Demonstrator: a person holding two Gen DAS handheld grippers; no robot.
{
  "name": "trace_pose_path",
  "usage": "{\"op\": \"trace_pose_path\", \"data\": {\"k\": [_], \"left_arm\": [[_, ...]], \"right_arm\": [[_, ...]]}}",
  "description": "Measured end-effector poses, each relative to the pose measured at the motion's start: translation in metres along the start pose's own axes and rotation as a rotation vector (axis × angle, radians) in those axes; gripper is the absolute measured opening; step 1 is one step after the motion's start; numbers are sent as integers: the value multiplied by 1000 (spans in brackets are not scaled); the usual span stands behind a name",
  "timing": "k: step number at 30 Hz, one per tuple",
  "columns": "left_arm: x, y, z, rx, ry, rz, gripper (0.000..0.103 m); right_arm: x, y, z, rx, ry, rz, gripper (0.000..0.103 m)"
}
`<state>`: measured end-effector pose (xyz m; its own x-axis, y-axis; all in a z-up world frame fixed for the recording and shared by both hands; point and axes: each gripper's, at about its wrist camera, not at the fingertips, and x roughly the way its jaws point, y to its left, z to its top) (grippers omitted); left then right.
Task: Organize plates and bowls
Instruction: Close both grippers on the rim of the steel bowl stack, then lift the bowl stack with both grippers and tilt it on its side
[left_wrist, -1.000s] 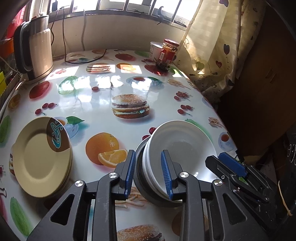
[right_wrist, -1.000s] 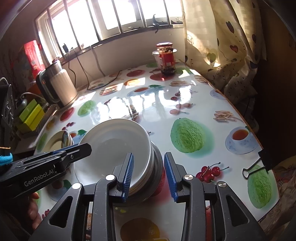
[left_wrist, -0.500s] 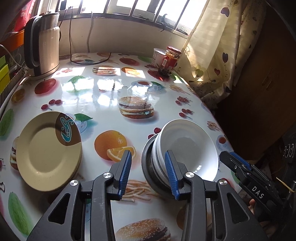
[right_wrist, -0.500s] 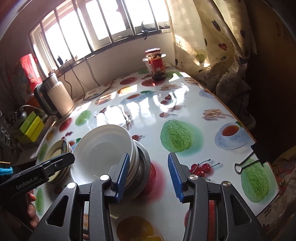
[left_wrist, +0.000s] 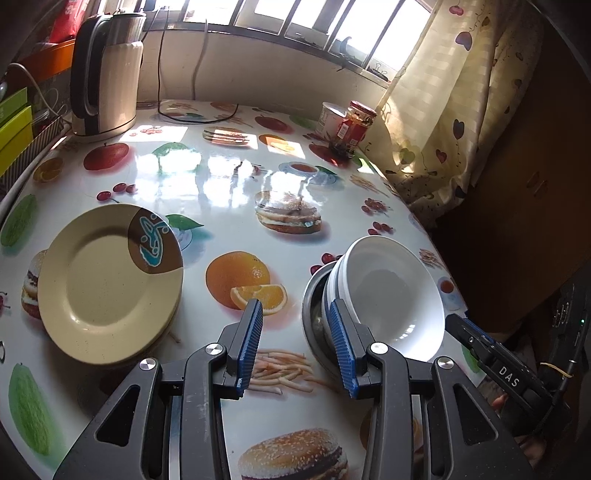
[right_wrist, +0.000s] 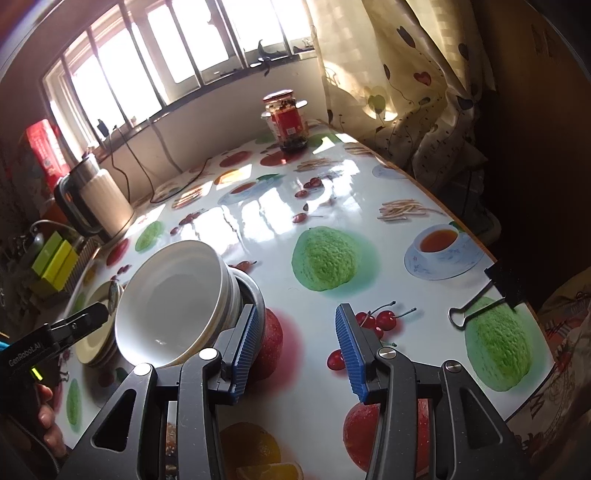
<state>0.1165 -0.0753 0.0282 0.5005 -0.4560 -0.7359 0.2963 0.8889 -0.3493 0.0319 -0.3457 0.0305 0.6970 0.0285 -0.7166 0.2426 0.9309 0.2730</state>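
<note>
Both tools (left_wrist: 295, 345) (right_wrist: 295, 352) back, bowls (left_wrist: 391, 295) near edge

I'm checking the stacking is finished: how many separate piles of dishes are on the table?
2. A pile of beige plates sits at the table's left. A pile of white bowls nested in a metal bowl sits to its right. How many dishes each pile holds is partly hidden.

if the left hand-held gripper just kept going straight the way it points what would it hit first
Probably nothing solid at first: the open left hand-held gripper points at bare tablecloth between the beige plates and the stacked white bowls. Its right finger passes very close to the metal bowl beneath them, so it might graze that; depth is unclear.
</note>
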Motion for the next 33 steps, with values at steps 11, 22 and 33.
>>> {"op": "trace_pose_path", "data": {"k": [11, 22, 33], "left_arm": [[29, 5, -11, -22, 93, -34, 39], [43, 10, -12, -52, 113, -54, 39], [49, 13, -10, -61, 101, -81, 39]], "right_arm": [[20, -7, -12, 20, 47, 55, 43], [36, -6, -12, 17, 63, 116, 43], [47, -12, -12, 47, 67, 194, 35]]}}
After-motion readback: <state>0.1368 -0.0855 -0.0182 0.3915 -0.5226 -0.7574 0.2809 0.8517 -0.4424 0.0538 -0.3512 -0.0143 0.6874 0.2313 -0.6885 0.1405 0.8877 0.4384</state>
